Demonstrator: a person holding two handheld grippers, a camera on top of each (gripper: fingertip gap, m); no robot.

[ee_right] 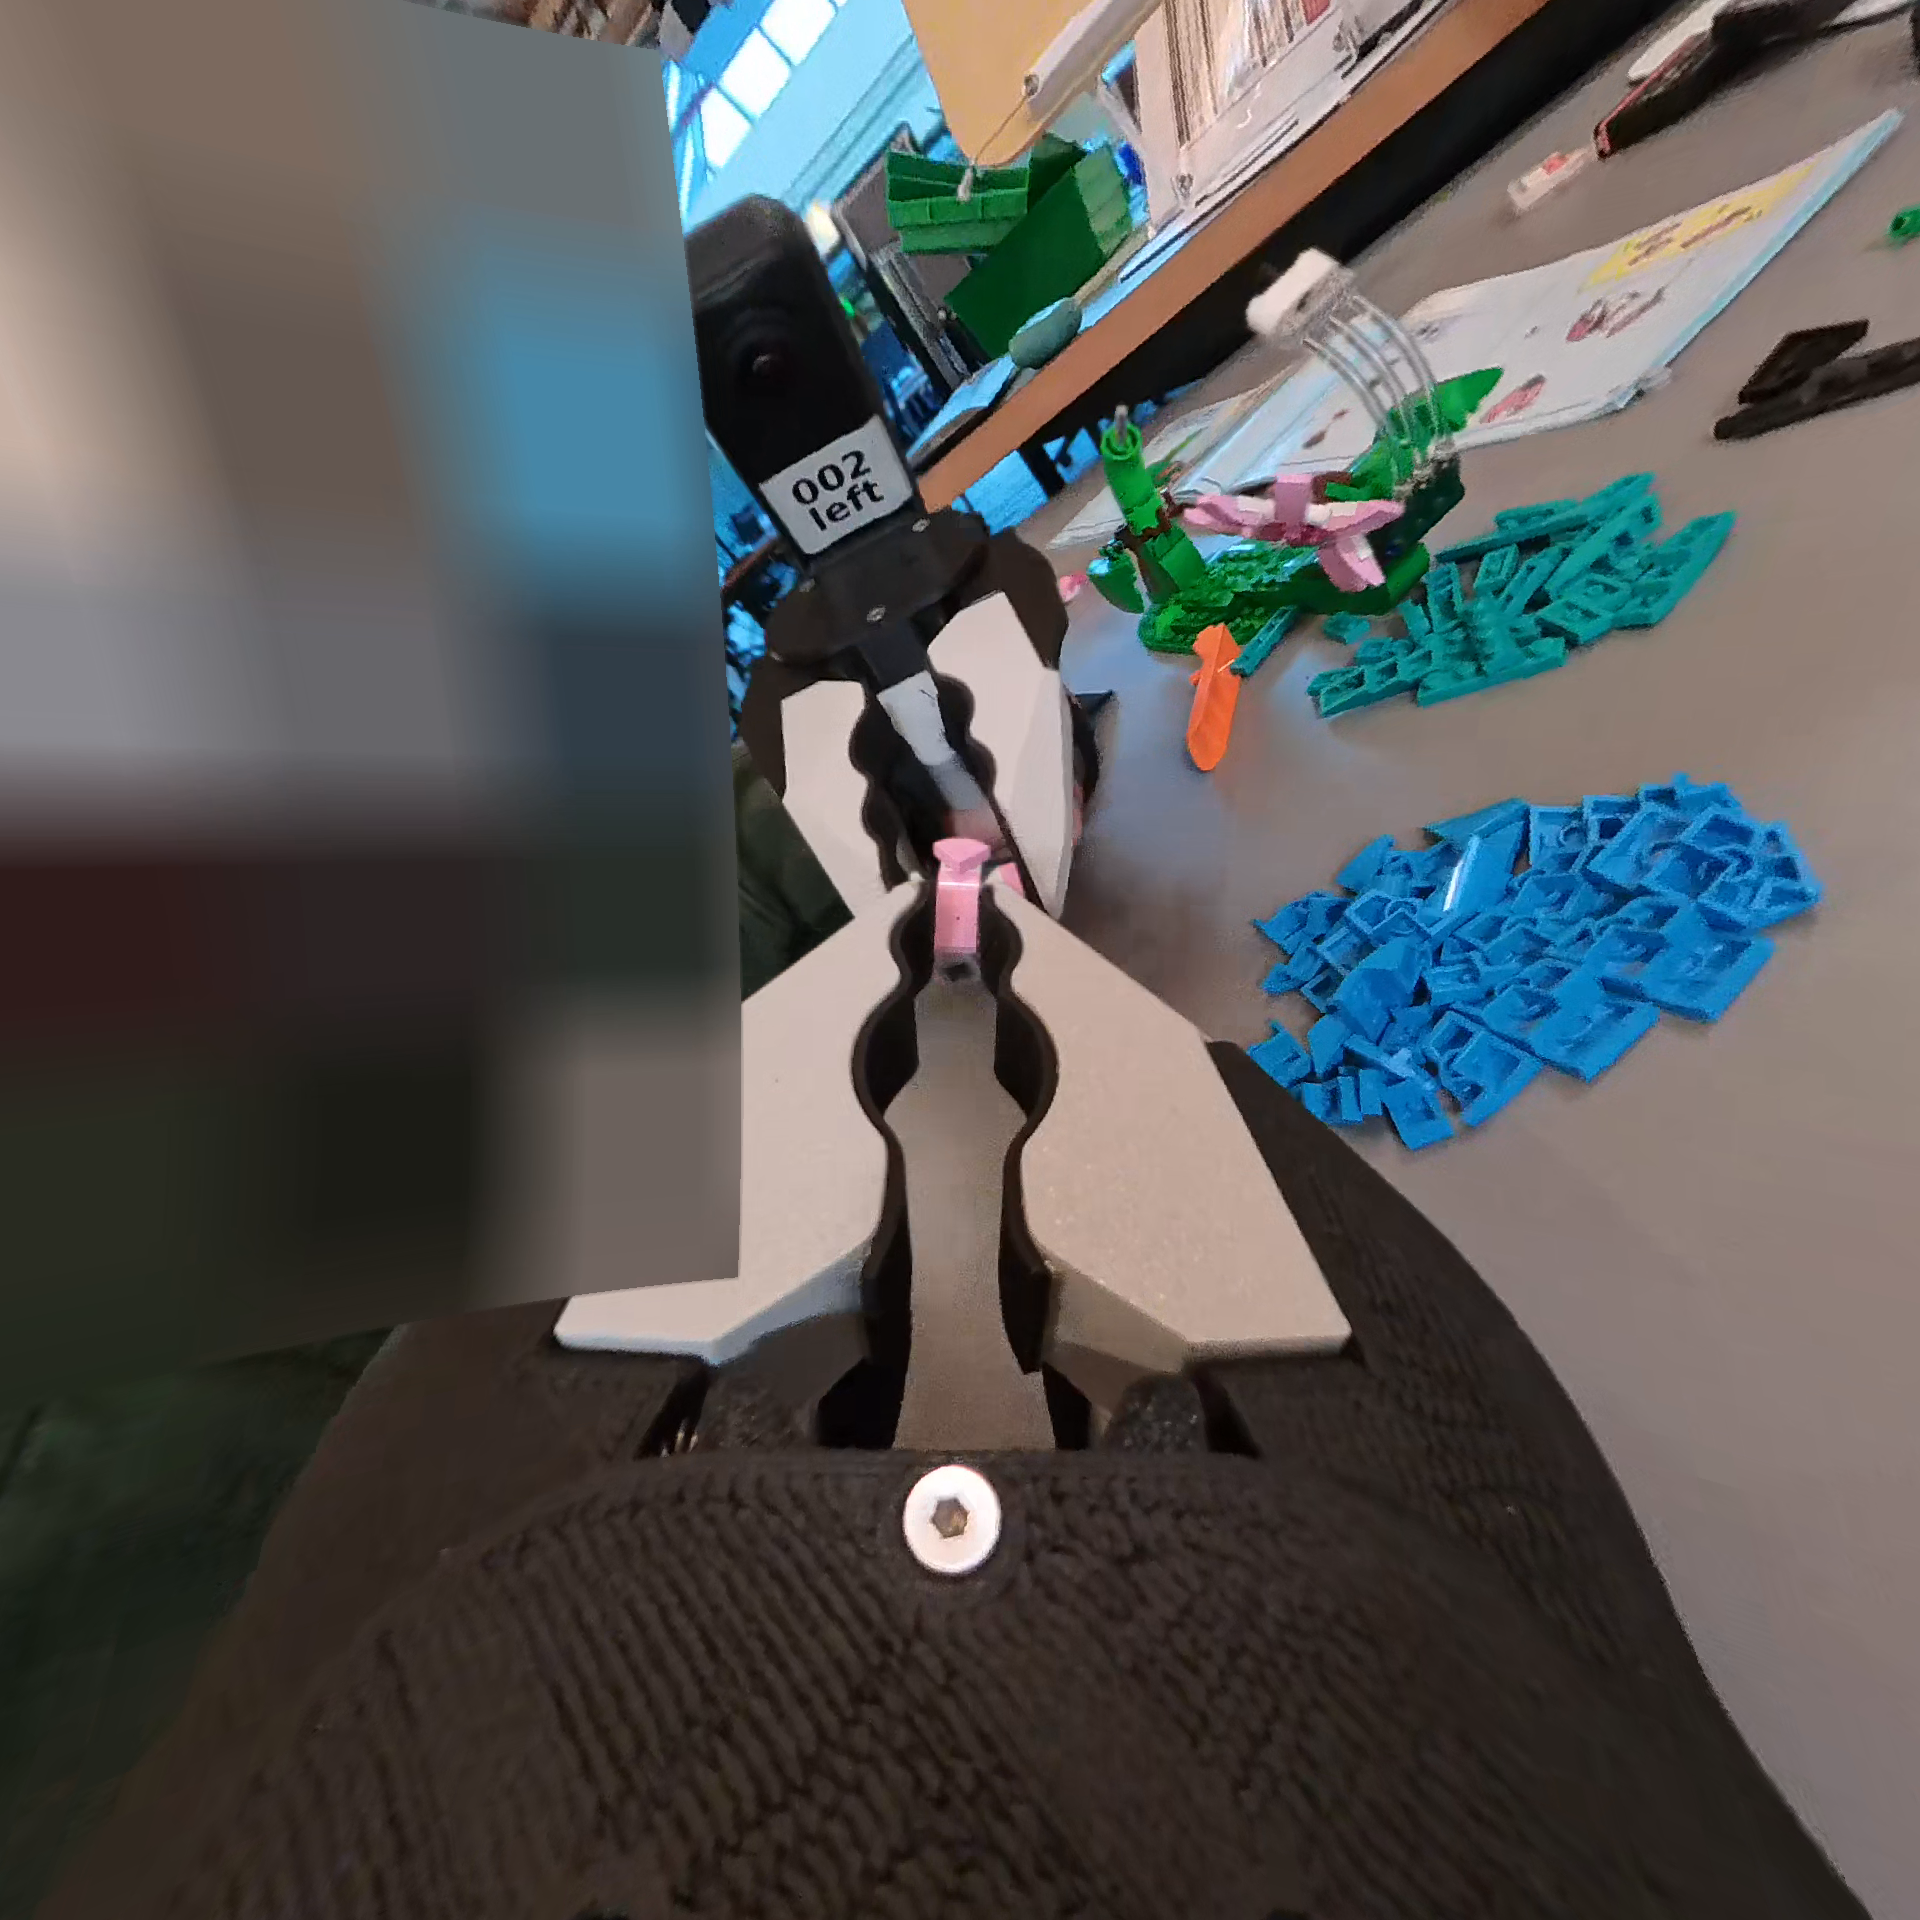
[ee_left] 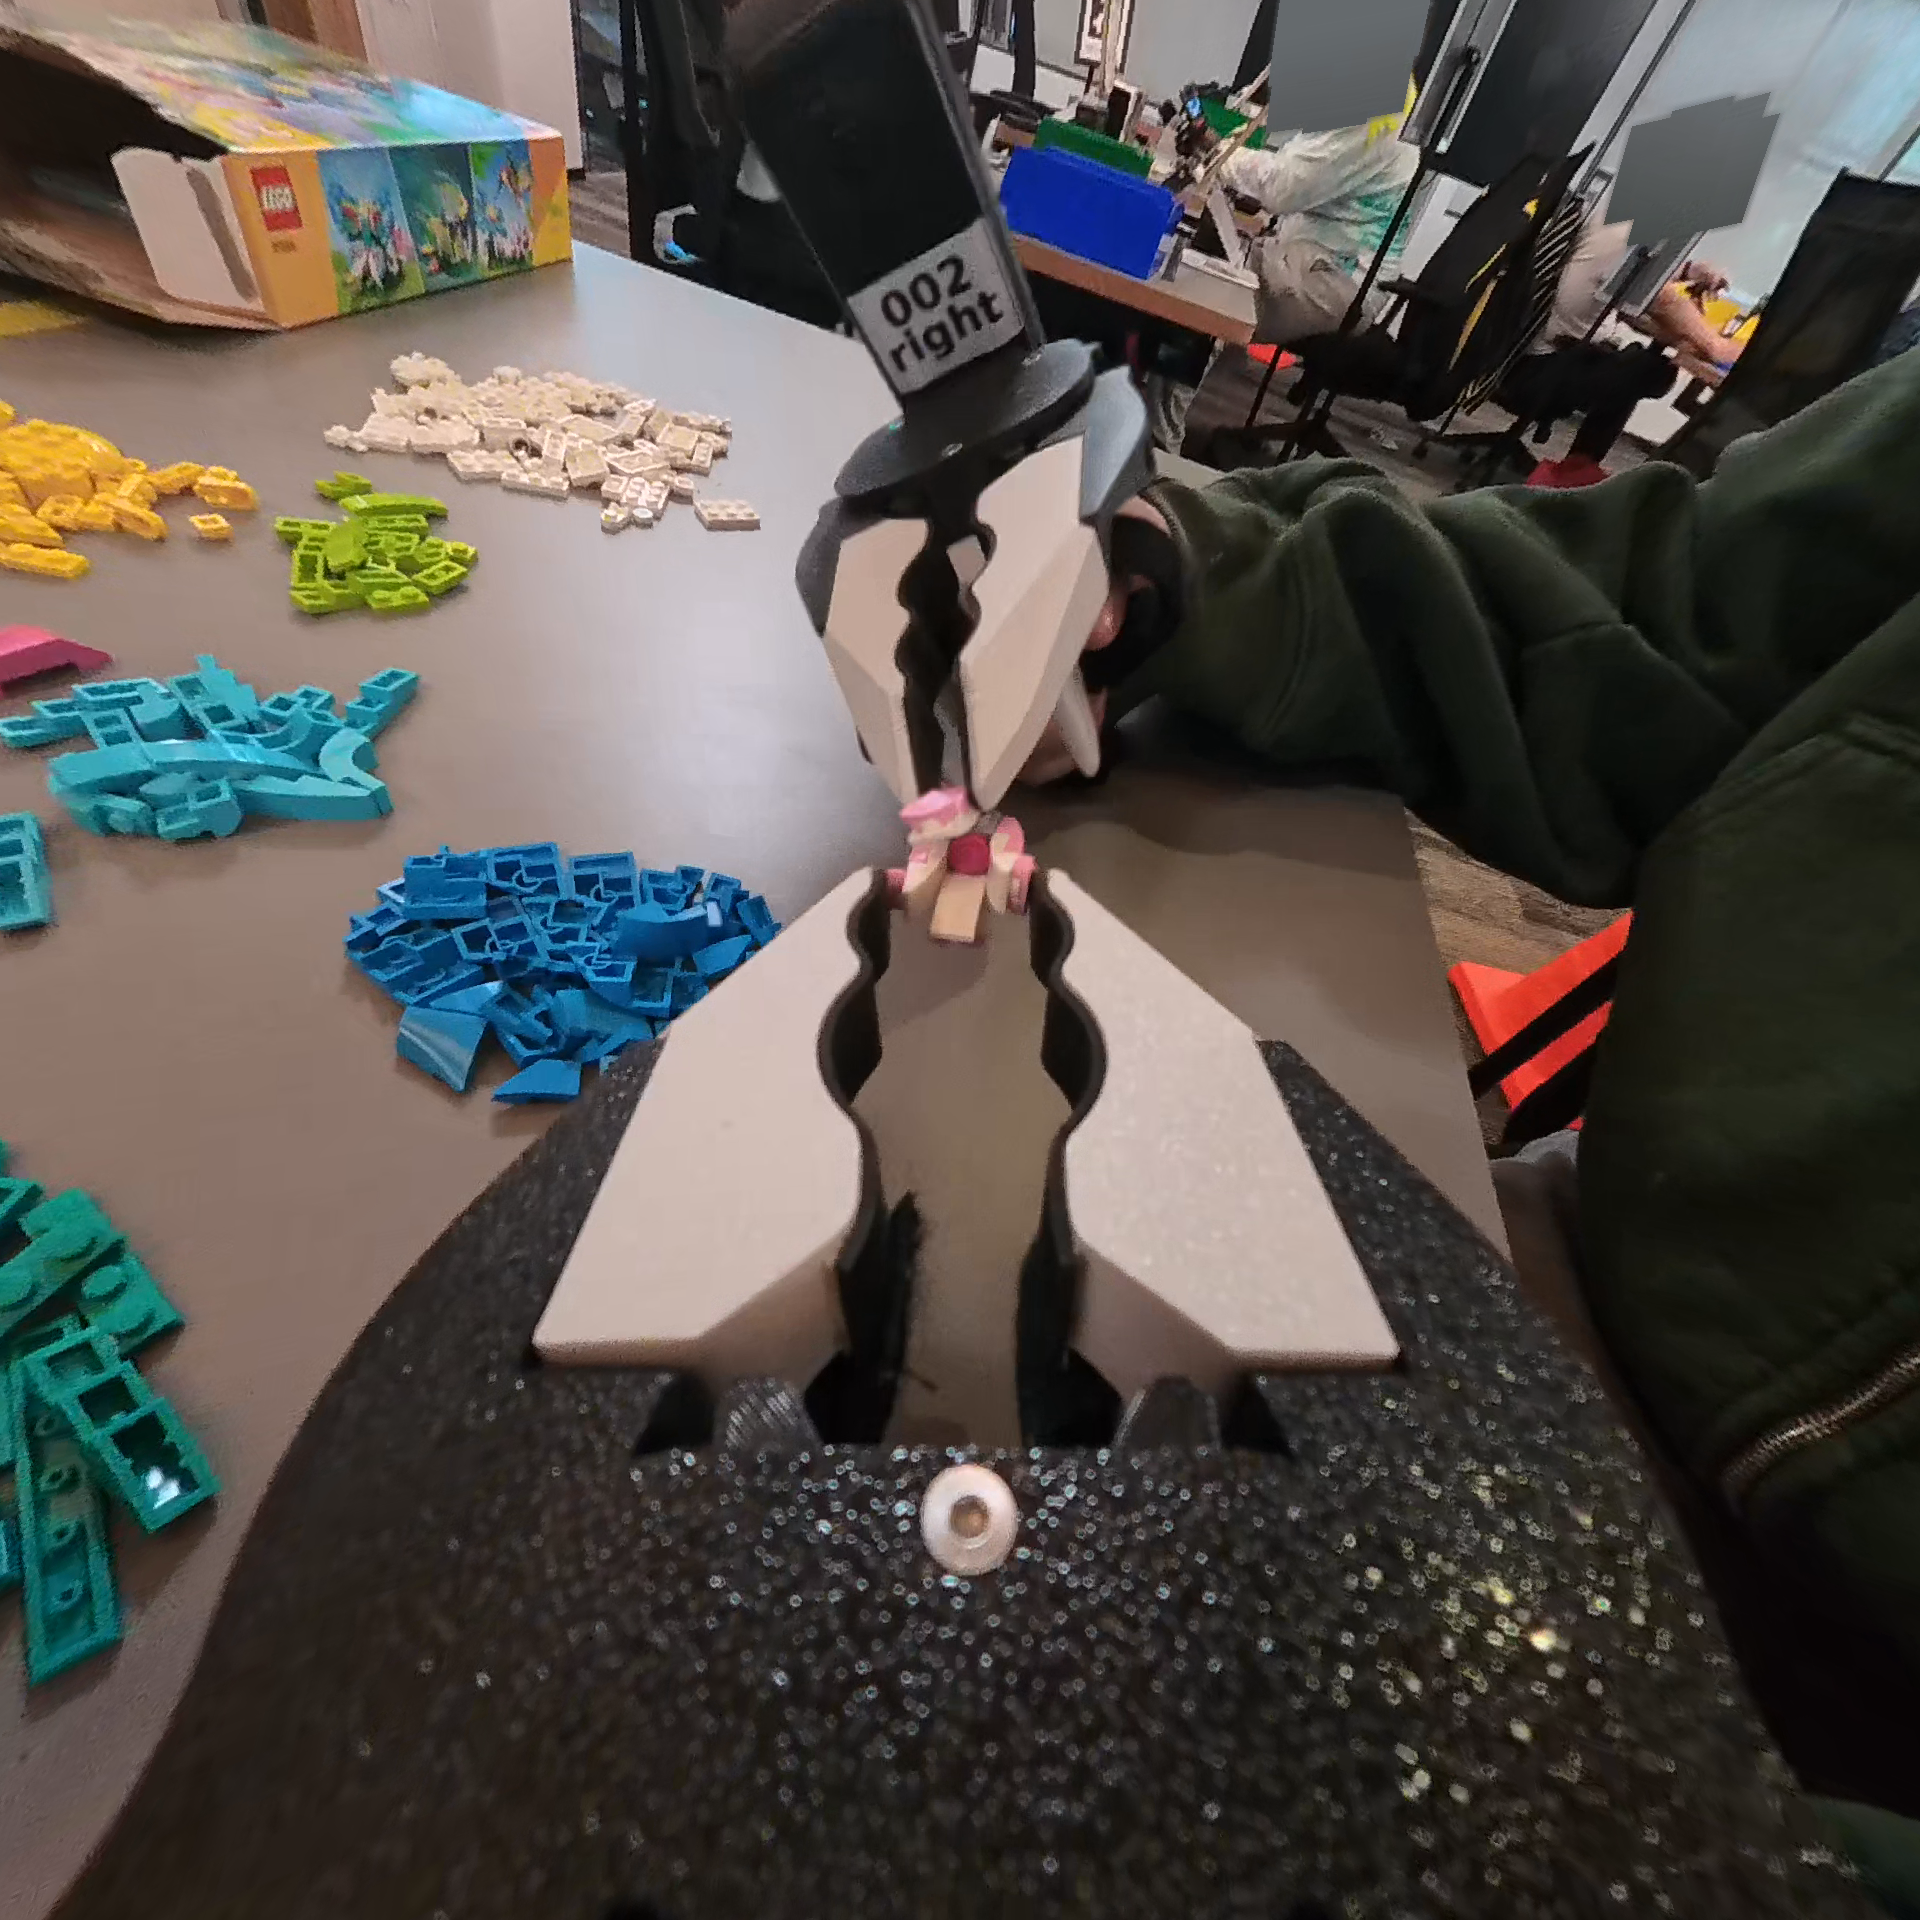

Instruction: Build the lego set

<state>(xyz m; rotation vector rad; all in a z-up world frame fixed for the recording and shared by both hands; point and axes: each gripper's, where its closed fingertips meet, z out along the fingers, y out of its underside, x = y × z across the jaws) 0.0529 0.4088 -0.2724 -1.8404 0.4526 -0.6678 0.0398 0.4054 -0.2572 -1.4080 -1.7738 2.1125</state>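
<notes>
In the left wrist view my left gripper (ee_left: 961,885) is shut on a small pink and tan lego assembly (ee_left: 961,914), held at its fingertips above the grey table (ee_left: 623,675). My right gripper (ee_left: 943,795) comes down from above and is shut on a pink piece (ee_left: 935,810) at the top of that assembly. In the right wrist view my right gripper (ee_right: 956,899) pinches the pink piece (ee_right: 954,920), and the left gripper (ee_right: 966,831) faces it tip to tip. Whether the pink piece is seated on the assembly is hidden.
Sorted brick piles lie on the table: blue (ee_left: 551,956), turquoise (ee_left: 208,748), lime (ee_left: 374,551), white (ee_left: 540,436), yellow (ee_left: 83,499), teal (ee_left: 73,1371). The lego box (ee_left: 312,208) stands far left. A green plant model (ee_right: 1299,530), an orange piece (ee_right: 1210,696) and a booklet (ee_right: 1610,281) lie beyond.
</notes>
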